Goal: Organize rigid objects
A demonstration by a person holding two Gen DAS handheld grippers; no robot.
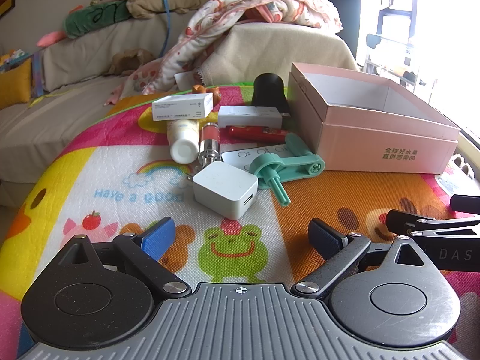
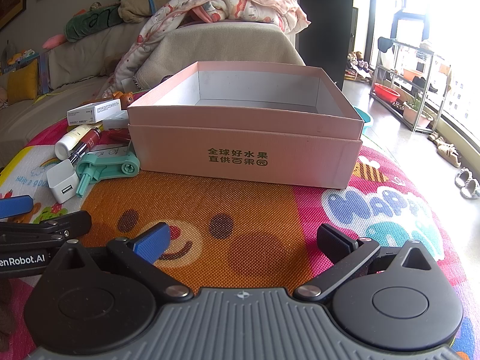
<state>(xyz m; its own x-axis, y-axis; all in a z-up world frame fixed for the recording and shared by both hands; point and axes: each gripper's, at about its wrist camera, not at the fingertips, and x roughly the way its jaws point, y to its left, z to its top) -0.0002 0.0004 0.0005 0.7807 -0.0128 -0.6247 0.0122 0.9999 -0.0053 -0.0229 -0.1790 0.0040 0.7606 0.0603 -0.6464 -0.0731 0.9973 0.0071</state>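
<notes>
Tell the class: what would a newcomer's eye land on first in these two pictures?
The open pink box, empty as far as can be seen, sits on the bright cartoon mat. Left of it lies a heap of small items, the white charger and teal plastic tool nearest.

The left gripper [image 1: 241, 237] hangs above the play mat [image 1: 330, 204], jaws spread wide, nothing between them. Ahead lies a white charger [image 1: 225, 190], touching a green plastic crank [image 1: 285, 166]. Behind these lie a white bottle [image 1: 183, 142], a red tube [image 1: 258, 133] and a white carton [image 1: 181, 106]. A pink box [image 1: 387, 147], top open, stands to the right. The right gripper [image 1: 435, 228] enters at the right edge.
</notes>
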